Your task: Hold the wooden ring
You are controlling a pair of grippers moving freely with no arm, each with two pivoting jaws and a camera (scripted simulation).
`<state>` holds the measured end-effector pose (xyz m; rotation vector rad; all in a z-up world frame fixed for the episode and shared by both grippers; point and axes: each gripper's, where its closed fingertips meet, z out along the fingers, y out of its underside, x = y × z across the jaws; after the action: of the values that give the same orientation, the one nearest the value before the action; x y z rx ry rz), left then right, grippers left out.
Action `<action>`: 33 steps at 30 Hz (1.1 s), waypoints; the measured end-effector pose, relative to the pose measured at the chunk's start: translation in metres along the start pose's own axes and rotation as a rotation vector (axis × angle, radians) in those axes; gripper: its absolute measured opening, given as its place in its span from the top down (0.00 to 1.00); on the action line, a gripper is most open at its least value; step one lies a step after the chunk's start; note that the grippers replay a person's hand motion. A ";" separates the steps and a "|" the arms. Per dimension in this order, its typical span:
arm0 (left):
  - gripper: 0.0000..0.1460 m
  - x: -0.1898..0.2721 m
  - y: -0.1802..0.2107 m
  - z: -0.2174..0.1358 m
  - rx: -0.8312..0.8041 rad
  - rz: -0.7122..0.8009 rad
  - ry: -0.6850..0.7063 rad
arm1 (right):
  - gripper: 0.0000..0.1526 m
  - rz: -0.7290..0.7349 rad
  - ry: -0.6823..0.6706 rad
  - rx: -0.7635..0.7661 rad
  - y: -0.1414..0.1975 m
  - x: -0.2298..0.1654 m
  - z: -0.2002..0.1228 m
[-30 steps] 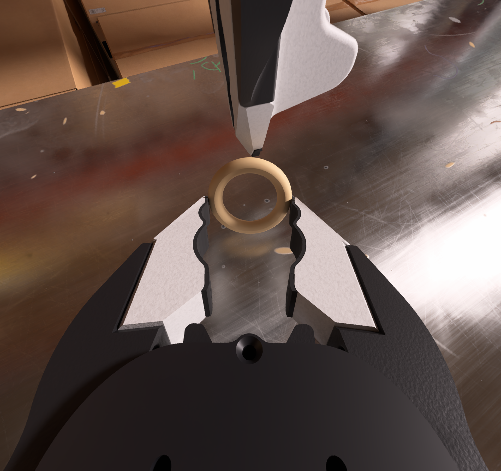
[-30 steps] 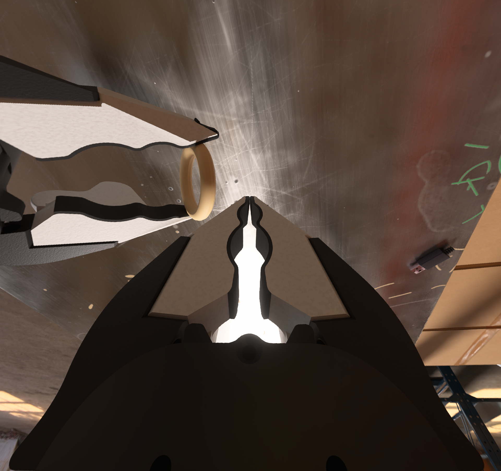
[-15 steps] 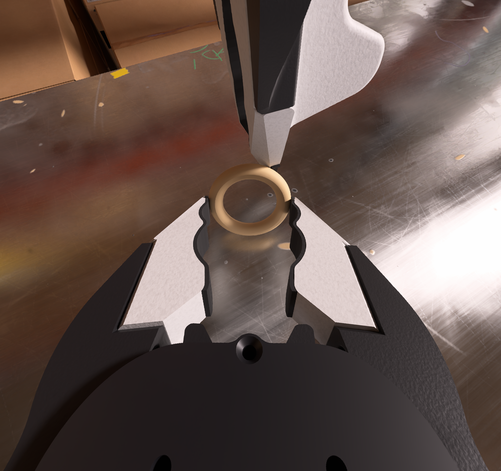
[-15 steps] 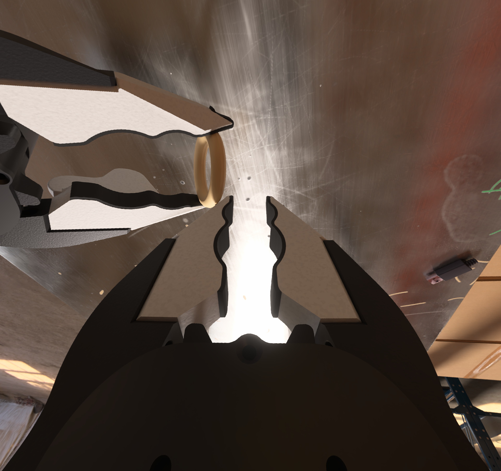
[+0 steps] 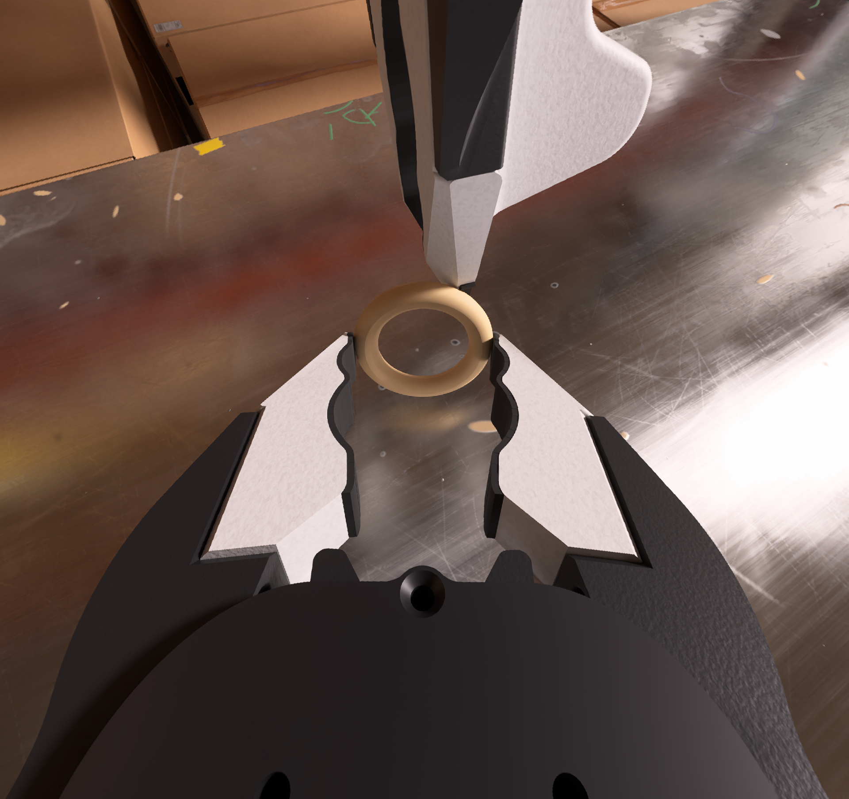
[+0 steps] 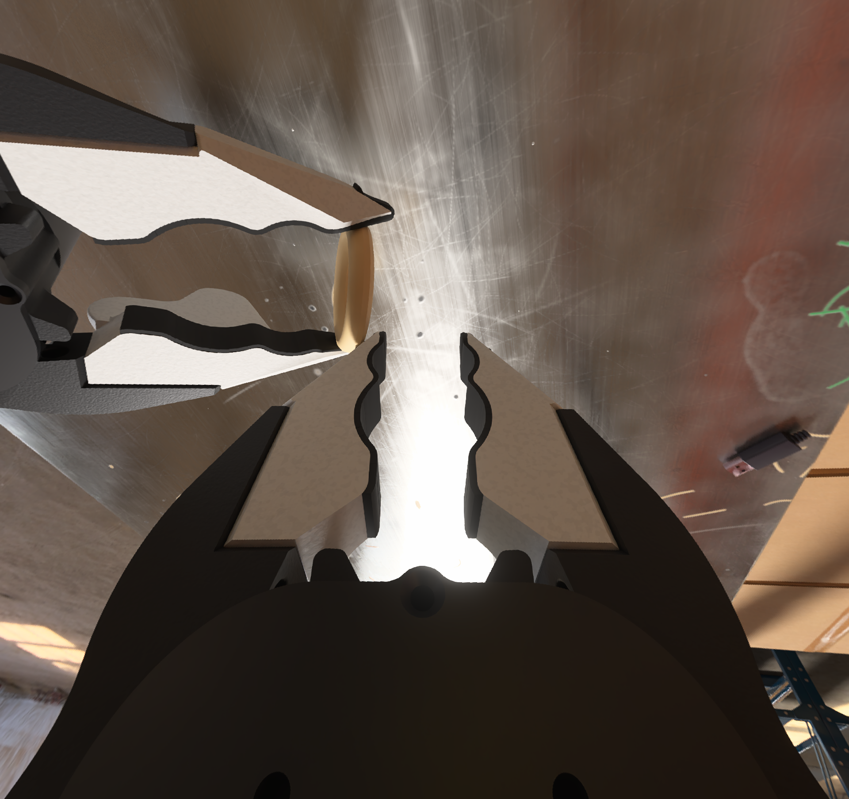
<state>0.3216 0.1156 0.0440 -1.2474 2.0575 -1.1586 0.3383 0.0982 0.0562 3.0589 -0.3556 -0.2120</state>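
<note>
Above the scratched counter, our left gripper pinched the wooden ring, our right gripper, jaws parted, beside it, a USB plug nearby.

No writing here can be read. Green marker scrawls stand on the scratched metal table near its far edge; they show again at the right edge of the right wrist view, but form no legible letters. A small white label is stuck on a cardboard box beyond the table, its print too small to make out. A bare yellow tape piece lies at the table's edge.
</note>
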 end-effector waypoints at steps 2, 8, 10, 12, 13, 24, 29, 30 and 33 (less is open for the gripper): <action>0.60 -0.001 0.003 0.001 -0.012 0.007 -0.003 | 0.81 -0.003 -0.025 0.001 -0.001 -0.001 0.004; 0.60 -0.001 0.007 0.003 -0.048 0.006 -0.001 | 0.80 -0.014 0.016 0.026 -0.004 0.006 0.009; 0.60 0.000 0.004 0.002 -0.033 0.008 -0.001 | 0.81 -0.025 0.076 0.035 -0.003 0.014 0.005; 0.60 0.000 0.001 0.000 -0.011 0.005 0.002 | 0.84 -0.029 0.135 0.034 -0.001 0.022 0.001; 0.60 0.000 -0.002 -0.001 0.004 0.003 0.004 | 0.84 -0.030 0.149 0.028 0.000 0.024 0.000; 0.60 -0.003 -0.004 -0.002 0.009 0.017 0.031 | 0.86 -0.445 0.164 0.152 -0.010 -0.006 -0.022; 0.60 -0.001 -0.002 -0.003 0.005 0.025 0.022 | 0.84 -0.513 0.187 0.069 -0.007 -0.004 -0.014; 0.60 -0.001 -0.002 -0.003 0.005 0.022 0.023 | 0.84 -0.493 0.181 0.042 -0.006 -0.004 -0.013; 0.60 -0.001 -0.002 -0.006 0.007 0.008 0.028 | 0.82 -0.372 0.115 -0.016 -0.008 -0.005 -0.007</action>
<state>0.3187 0.1187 0.0485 -1.2251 2.0752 -1.1843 0.3364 0.1074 0.0632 3.0754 0.2222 -0.0513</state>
